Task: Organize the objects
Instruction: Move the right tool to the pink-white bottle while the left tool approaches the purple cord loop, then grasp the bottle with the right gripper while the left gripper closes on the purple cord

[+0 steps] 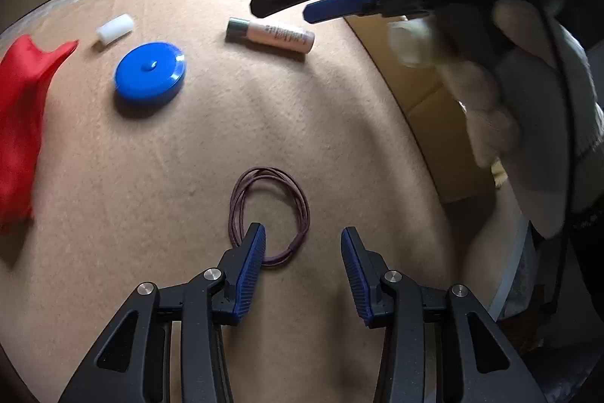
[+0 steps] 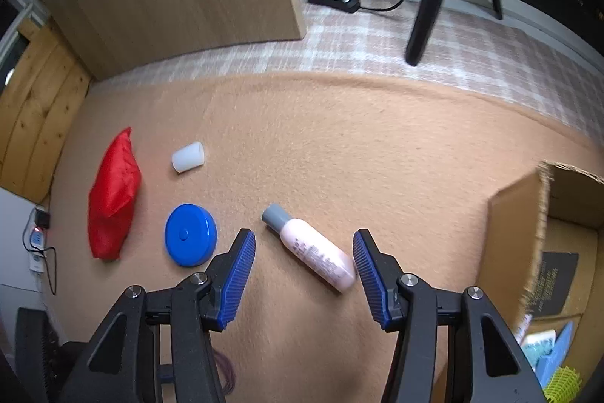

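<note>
I had the left tongs spread wide and empty, low over the tan felt desk. In the left wrist view a coil of thin purple cord lay flat at 12 o'clock from the tips, my left-hand pad overlapping its near edge; I could not tell whether it touched. The loop was a slightly tall oval, its long axis running 12 to 6.

My right tongs were spread too, holding nothing. Between their pads in the right wrist view lay a pale pink bottle with a grey cap and small print on its side. It rested on its side, long axis running 10 to 4, the cap towards 10 and the base close to the right-hand pad.

At 9 o'clock from that bottle sat a round blue case, lying flat. At 10 o'clock lay a short white tube on its side, and farther out towards 9 a crumpled red bag. An open cardboard box stood at 3 o'clock.
</note>
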Demonstrator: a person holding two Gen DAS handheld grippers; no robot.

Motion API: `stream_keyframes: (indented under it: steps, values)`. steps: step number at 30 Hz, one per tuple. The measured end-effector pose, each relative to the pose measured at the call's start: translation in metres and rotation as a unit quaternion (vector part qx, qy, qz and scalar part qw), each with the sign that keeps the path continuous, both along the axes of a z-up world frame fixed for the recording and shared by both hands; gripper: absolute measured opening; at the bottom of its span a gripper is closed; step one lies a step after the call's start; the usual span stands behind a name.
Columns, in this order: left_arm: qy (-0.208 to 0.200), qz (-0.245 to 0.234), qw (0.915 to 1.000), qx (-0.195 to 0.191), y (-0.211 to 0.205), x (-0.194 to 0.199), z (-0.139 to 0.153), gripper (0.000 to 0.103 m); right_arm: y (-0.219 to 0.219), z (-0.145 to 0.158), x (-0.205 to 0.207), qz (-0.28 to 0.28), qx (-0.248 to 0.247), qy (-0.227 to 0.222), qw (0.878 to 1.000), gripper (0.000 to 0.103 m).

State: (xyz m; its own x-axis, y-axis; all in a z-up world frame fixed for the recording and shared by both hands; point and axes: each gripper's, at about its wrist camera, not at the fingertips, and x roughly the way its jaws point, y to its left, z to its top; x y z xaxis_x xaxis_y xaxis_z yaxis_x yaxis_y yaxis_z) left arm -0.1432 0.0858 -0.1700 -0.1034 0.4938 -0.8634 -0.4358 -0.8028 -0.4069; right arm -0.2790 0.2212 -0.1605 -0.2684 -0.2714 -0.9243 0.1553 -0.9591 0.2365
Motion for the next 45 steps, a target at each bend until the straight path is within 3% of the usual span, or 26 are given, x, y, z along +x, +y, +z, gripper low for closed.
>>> stream_keyframes:
  steps: [10,15,18,28,33,37,39,40,45]
  values:
    - [0.001,0.016,0.9999,-0.007,-0.024,0.017,0.008,0.045,-0.020,-0.014,0.003,0.019,0.056,0.001,0.998,0.049]
    - [0.012,0.009,0.9997,-0.017,-0.028,0.028,0.012,0.045,-0.025,-0.013,0.022,0.035,0.088,0.014,0.995,0.030]
    - [0.014,0.013,0.9997,-0.018,-0.031,0.031,0.015,0.045,-0.020,-0.013,0.036,0.030,0.075,0.013,0.997,0.022]
    - [0.038,-0.008,0.9983,-0.044,-0.028,0.049,0.025,0.045,-0.016,-0.013,0.099,0.042,0.041,0.002,0.998,0.018]
    - [0.047,-0.005,0.9975,-0.054,-0.032,0.055,0.030,0.042,-0.010,-0.014,0.120,0.042,0.031,-0.001,0.999,0.007]
    - [0.043,0.002,0.9978,-0.051,-0.040,0.057,0.033,0.039,0.003,0.001,0.115,0.001,0.019,0.025,1.000,0.010]
    - [0.040,0.003,0.9981,-0.048,-0.046,0.059,0.035,0.039,0.008,0.006,0.100,-0.022,0.005,0.027,0.999,0.037]
    - [0.039,0.004,0.9981,-0.047,-0.050,0.061,0.036,0.039,0.010,0.009,0.093,-0.032,-0.001,0.031,0.999,0.041]
    - [0.038,0.011,0.9984,-0.040,-0.061,0.067,0.041,0.039,0.005,0.002,0.042,-0.058,-0.010,0.019,0.998,0.042]
